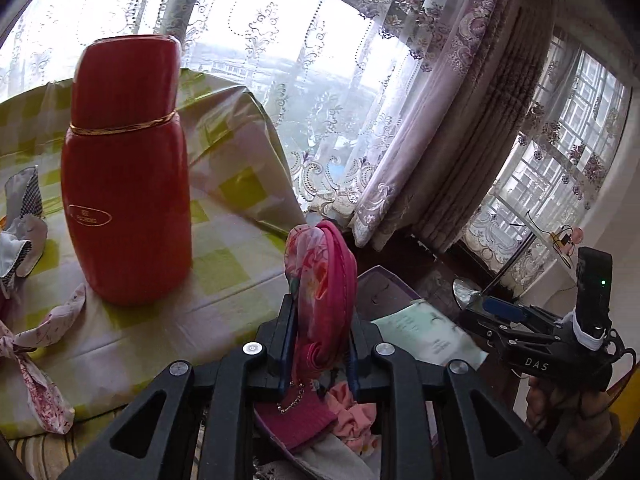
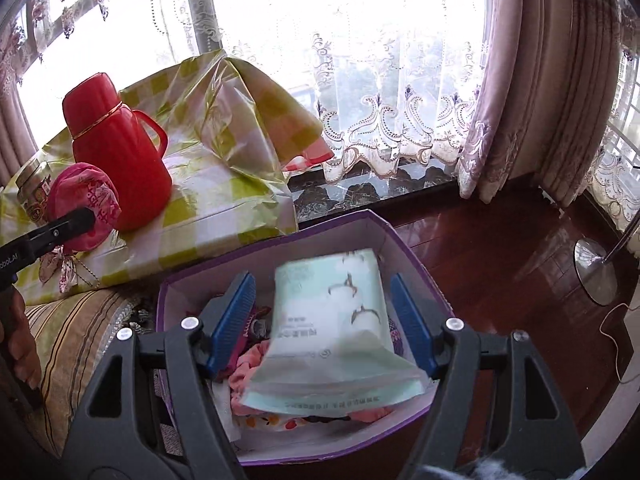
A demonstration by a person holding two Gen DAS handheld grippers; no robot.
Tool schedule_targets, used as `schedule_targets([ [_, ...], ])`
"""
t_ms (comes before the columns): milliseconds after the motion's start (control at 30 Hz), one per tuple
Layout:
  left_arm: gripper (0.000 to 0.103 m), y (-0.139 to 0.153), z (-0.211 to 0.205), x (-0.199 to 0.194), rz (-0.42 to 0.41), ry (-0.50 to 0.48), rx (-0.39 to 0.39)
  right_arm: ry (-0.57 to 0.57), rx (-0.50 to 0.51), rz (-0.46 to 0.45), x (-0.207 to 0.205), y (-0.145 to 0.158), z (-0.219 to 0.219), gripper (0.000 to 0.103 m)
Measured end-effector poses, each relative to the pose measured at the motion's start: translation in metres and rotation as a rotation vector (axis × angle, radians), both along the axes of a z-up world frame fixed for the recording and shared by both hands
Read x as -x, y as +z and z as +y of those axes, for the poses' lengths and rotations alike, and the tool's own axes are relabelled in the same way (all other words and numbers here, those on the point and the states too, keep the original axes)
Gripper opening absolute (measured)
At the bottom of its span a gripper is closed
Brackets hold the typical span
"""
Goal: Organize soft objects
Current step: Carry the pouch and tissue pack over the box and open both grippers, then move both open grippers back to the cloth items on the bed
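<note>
Lace curtains (image 2: 384,128) hang before a bright window behind a table (image 2: 224,220) draped in a green-and-white checked cloth, with a dark wooden floor (image 2: 500,248) beside it. On the table near its front edge stands a red flask (image 1: 128,172), upright, and scraps of patterned fabric (image 1: 24,216) lie toward the table's left edge. A purple box (image 2: 404,240) sits on the floor just beside the table's front corner, already holding pink cloths (image 2: 250,364) and other soft items. The left gripper (image 1: 320,312) pinches a pink pouch (image 1: 328,292) with a floral print, its blue pads pressed against the pouch's two sides; the pouch stands on edge between the fingers and rises past their tips, held in the air near the flask, above the table's front edge. In the right wrist view the same pouch shows as a round pink shape in front of the flask. The right gripper (image 2: 324,320) hangs over the box with its jaws spread wide, and a pale green packet (image 2: 332,328) lies between the blue pads (image 2: 234,316), tilted, its lower end resting on the cloths in the box; the pads stand apart from the packet's sides and do not press it. A chrome lamp base (image 2: 596,272) rests on the floor toward the right.
</note>
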State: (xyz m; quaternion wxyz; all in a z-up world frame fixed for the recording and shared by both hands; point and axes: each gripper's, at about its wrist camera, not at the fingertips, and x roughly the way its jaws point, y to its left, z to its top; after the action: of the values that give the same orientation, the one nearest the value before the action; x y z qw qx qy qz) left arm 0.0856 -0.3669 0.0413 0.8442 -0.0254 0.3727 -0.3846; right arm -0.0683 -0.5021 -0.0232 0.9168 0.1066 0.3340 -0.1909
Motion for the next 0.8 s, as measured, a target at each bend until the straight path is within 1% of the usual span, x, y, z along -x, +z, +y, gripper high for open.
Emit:
schedule_targets([
  [33,0.028,-0.001,-0.006,0.001,0.003,-0.011,-0.010,-0.002,-0.003,0.001,0.000,0.000,-0.001,0.074],
  [67,0.037,-0.003,-0.011,0.001,0.008,-0.018,-0.017,-0.002,-0.007,0.003,0.000,0.000,-0.002,0.074],
  [100,0.044,-0.005,-0.012,0.001,0.017,-0.023,-0.016,0.001,-0.010,0.004,0.000,-0.001,-0.001,0.074],
  [167,0.047,-0.006,-0.011,0.001,0.024,-0.027,-0.015,0.013,-0.014,0.010,0.000,-0.003,-0.001,0.075],
  [267,0.048,-0.007,-0.006,-0.001,0.031,-0.017,-0.017,0.028,-0.016,0.024,-0.005,-0.006,0.004,0.078],
  [500,0.048,-0.007,0.012,-0.001,0.044,0.013,-0.011,0.111,0.007,0.029,-0.014,0.000,0.030,0.080],
  [633,0.048,-0.007,0.029,-0.004,0.056,0.046,0.004,0.168,0.006,0.035,-0.021,0.002,0.051,0.081],
  [800,0.048,-0.004,0.059,-0.010,0.048,0.102,0.013,0.236,0.021,0.052,-0.036,0.003,0.078,0.082],
])
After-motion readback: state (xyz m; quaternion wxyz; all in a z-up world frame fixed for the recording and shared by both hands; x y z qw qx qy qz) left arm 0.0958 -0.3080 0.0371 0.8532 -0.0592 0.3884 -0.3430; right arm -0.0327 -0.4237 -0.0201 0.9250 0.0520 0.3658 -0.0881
